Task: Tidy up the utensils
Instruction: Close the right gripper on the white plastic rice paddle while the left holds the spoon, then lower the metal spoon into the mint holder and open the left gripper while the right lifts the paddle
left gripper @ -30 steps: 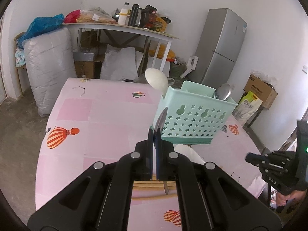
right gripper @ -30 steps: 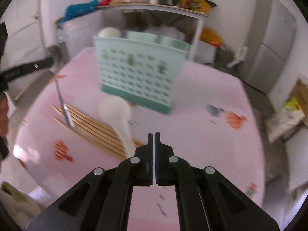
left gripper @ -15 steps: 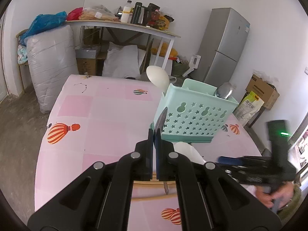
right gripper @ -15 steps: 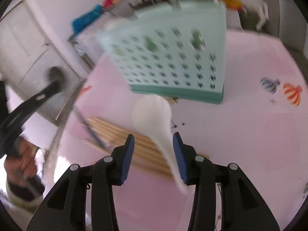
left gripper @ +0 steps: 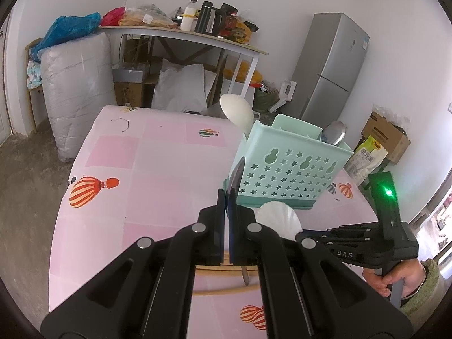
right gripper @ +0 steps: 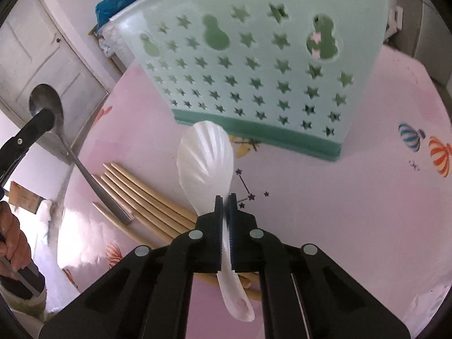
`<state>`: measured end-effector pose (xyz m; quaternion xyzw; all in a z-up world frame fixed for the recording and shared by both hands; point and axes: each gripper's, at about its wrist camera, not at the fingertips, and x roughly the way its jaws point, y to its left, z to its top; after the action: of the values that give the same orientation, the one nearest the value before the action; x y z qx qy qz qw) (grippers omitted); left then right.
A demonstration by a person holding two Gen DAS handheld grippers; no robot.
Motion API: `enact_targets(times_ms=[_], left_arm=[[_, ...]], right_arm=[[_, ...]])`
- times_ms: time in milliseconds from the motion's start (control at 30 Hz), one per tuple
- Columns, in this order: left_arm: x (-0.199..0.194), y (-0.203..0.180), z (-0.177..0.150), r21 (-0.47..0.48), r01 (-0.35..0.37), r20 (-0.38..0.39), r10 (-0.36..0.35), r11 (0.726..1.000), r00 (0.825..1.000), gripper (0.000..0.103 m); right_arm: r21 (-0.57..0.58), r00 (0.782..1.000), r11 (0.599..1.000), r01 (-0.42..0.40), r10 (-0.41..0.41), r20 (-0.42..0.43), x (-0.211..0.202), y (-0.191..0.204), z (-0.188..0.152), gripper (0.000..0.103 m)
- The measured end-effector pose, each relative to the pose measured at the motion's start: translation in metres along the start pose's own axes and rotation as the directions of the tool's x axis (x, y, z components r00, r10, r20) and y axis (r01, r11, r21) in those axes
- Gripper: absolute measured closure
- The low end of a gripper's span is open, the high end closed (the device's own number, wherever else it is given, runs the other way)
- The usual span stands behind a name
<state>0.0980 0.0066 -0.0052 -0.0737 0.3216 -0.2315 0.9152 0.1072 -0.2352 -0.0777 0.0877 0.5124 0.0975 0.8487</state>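
Surface: round table, pink balloon-print cloth.
Room: cluttered shelf, grey fridge.
Left gripper: clamped on metal spoon.
Right gripper: clamped on white rice paddle, before mint basket.
Chopsticks: on cloth.

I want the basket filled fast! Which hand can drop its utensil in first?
Probably left: the left gripper holds the metal spoon raised near the basket. The right gripper clamps the white paddle low by the chopsticks.
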Motion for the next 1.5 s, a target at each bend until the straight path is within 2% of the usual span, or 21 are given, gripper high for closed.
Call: enact_targets(times_ms=[167, 333, 467, 533, 567, 633, 733, 867, 1067, 1233, 1333, 1500], left_arm=[[0.000, 0.000, 0.000, -0.007, 0.008, -0.001, -0.008, 1.000, 1.000, 0.103], [0.000, -0.001, 0.000, -0.013, 0.019, -0.003, -0.019, 1.000, 1.000, 0.103], [0.002, -0.002, 0.000, -0.019, 0.029, -0.009, -0.029, 0.999, 1.000, 0.103], [0.004, -0.003, 0.000, -0.021, 0.035, -0.015, -0.036, 0.999, 0.999, 0.103], [0.005, -0.003, 0.000, -0.023, 0.037, -0.017, -0.037, 0.999, 0.999, 0.103], [0.006, -0.003, 0.000, -0.029, 0.040, -0.022, -0.040, 0.999, 0.999, 0.103], [0.004, -0.005, 0.001, -0.032, 0.042, -0.022, -0.042, 0.999, 0.999, 0.103], [0.002, -0.007, 0.001, -0.026, 0.037, -0.019, -0.038, 0.999, 0.999, 0.103], [0.001, -0.008, 0.002, -0.021, 0.030, -0.020, -0.030, 0.999, 0.999, 0.103], [0.001, -0.009, 0.002, -0.019, 0.029, -0.019, -0.029, 0.999, 0.999, 0.103], [0.000, -0.009, 0.003, -0.016, 0.027, -0.016, -0.027, 1.000, 1.000, 0.103], [-0.005, -0.012, 0.007, -0.011, 0.030, -0.008, -0.030, 0.999, 1.000, 0.103]], right_arm=[[0.025, 0.998, 1.000, -0.006, 0.005, 0.057, -0.021, 0.001, -0.004, 0.100], [0.167, 0.993, 0.986, -0.022, 0.002, 0.119, -0.064, -0.027, -0.028, 0.100], [0.344, 0.987, 0.939, -0.022, -0.033, 0.154, -0.085, -0.071, -0.059, 0.100], [0.459, 0.986, 0.888, -0.040, -0.039, 0.160, -0.085, -0.101, -0.078, 0.100], [0.498, 0.988, 0.867, -0.034, -0.045, 0.146, -0.082, -0.112, -0.085, 0.100], [0.523, 0.990, 0.852, -0.007, -0.068, 0.124, -0.075, -0.118, -0.092, 0.098], [0.511, 0.993, 0.859, 0.025, -0.078, 0.083, -0.065, -0.121, -0.095, 0.096], [0.501, 0.992, 0.864, 0.042, -0.097, 0.084, -0.063, -0.121, -0.094, 0.075], [0.500, 0.988, 0.866, 0.024, -0.096, 0.119, -0.066, -0.146, -0.091, 0.073], [0.419, 0.988, 0.906, 0.064, -0.117, 0.104, -0.054, -0.141, -0.072, 0.073], [0.346, 0.986, 0.931, 0.119, -0.153, 0.071, -0.047, -0.128, -0.063, 0.089], [0.295, 0.981, 0.944, 0.149, -0.179, 0.078, -0.048, -0.117, -0.060, 0.096]])
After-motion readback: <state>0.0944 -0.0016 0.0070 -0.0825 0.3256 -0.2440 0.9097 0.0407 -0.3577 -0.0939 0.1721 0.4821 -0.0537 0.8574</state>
